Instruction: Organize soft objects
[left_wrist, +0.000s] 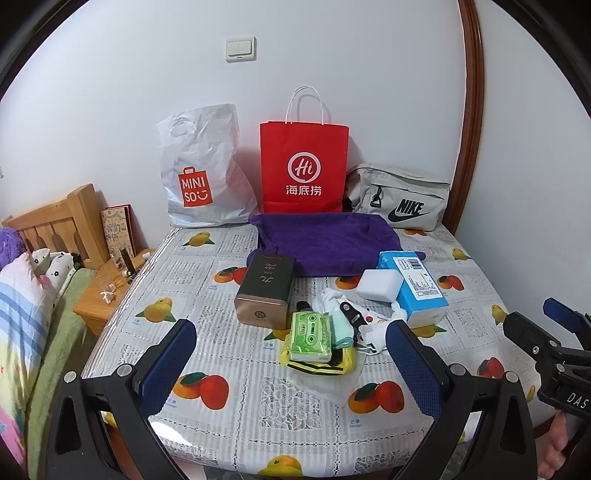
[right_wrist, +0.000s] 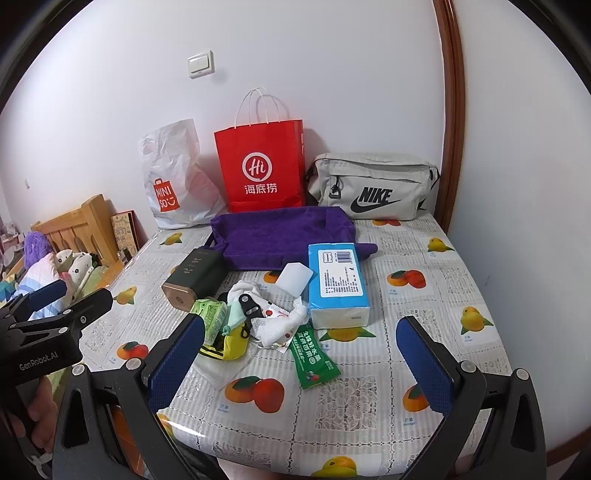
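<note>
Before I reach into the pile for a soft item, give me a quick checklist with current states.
1. Left gripper open and empty: ok.
2. Right gripper open and empty: ok.
3. Green tissue pack on top of the pile, free to grab: ok.
4. White sock clear of the black clip: not ok, they overlap.
5. Red bag upright, mouth open: cannot tell, mouth not visible.
6. Purple cloth lying flat behind the pile: ok.

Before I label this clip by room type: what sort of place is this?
Most likely a bedroom at home. A wooden headboard with pillows on the bed stands beside a wooden nightstand, next to the oilcloth-covered table holding household clutter.
</note>
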